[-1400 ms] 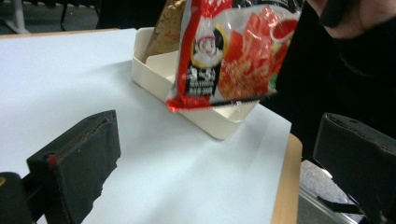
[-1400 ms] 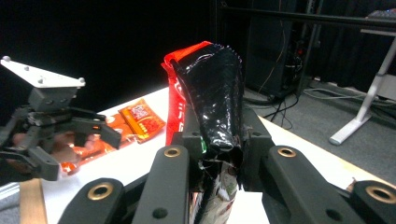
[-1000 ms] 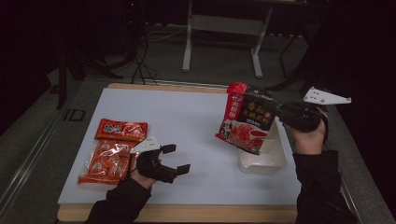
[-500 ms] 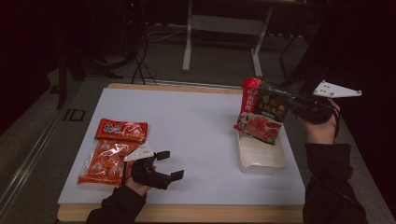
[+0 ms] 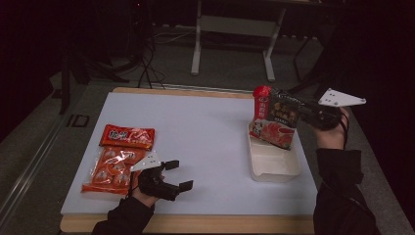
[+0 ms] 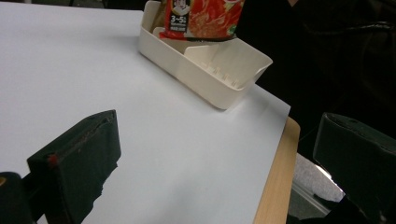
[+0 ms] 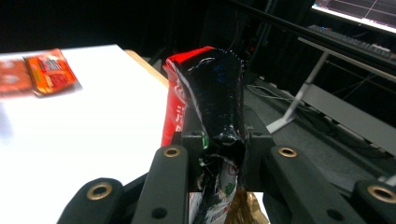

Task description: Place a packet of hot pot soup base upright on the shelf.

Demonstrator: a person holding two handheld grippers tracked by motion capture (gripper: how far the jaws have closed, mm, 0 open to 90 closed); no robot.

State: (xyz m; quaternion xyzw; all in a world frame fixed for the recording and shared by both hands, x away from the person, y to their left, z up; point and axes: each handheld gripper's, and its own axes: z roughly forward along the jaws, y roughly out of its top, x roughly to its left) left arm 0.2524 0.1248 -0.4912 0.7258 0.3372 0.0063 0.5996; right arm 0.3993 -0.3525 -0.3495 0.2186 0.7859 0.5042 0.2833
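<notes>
Red-and-black pouch hung upright over the far end of the cream tray, its bottom edge dipping into the tray. Right gripper was clamped on the pouch's side; the right gripper view showed the crumpled foil pinched between the pads, a detail the high view left unclear. Left gripper rested on the white table, jaws apart, nothing between them. The high view showed two orange packets just beside it; the left gripper view showed the tray's ribbed inner divider.
</notes>
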